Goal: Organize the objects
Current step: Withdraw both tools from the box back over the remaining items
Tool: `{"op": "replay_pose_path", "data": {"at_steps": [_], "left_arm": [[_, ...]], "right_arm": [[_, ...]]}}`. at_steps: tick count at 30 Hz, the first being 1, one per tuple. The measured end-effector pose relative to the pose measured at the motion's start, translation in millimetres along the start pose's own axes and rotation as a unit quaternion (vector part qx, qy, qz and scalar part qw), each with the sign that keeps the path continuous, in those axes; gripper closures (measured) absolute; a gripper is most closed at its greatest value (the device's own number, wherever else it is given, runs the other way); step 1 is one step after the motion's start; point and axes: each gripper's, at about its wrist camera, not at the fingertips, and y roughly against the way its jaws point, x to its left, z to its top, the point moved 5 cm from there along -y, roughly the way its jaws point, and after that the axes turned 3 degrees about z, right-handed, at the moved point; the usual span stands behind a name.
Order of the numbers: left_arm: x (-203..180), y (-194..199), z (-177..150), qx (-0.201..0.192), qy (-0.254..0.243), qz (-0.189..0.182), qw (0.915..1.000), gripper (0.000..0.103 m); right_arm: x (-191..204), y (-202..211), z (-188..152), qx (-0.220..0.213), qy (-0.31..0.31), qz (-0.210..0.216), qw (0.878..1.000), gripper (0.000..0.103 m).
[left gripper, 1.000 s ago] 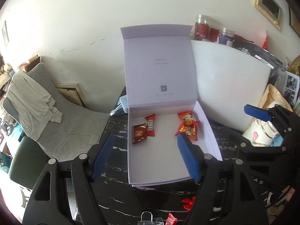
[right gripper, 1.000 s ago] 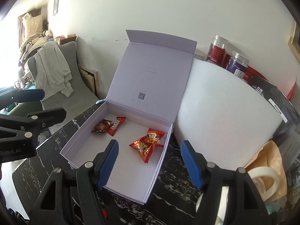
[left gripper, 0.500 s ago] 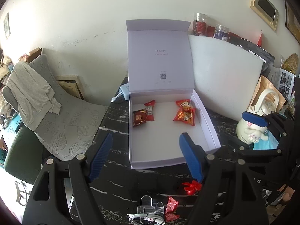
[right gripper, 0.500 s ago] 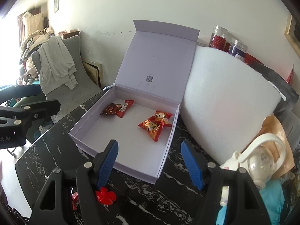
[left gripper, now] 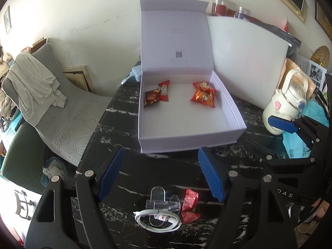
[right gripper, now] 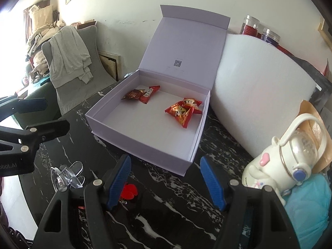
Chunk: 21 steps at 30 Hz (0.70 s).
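Both grippers (left gripper: 161, 174) (right gripper: 165, 181) spread above table (left gripper: 128, 128)

Both wrist views (near) toward box (left gripper: 186, 112)

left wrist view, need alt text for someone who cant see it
An open left gripper hangs over a black marble table, facing an open lavender box that holds three red snack packets. Near the gripper lie another red packet, a coiled white cable and a clear clip. The open right gripper shows at the right edge.
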Motion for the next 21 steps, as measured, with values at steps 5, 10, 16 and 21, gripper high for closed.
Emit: {"op": "replay_pose_path", "data": {"at_steps": [5,10,16,21], "left_arm": [[-2,-4,-20,0.015,0.003,-0.005,0.9999,0.03],[1,-2,-36,0.023,0.011,-0.01,0.9996,0.03],[3,-6,-54,0.046,0.025,-0.022,0.9984,0.029],[5,-7,-71,0.049,0.015,-0.015,0.9986,0.028]], "right_arm": [[5,-3,-16,0.008,-0.004,0.007,1.0,0.033],[10,-6,-32,0.02,-0.01,0.018,1.0,0.033],[15,-12,-49,0.034,-0.021,0.027,0.999,0.033],[23,-17,-61,0.045,-0.019,0.035,0.998,0.033]]}}
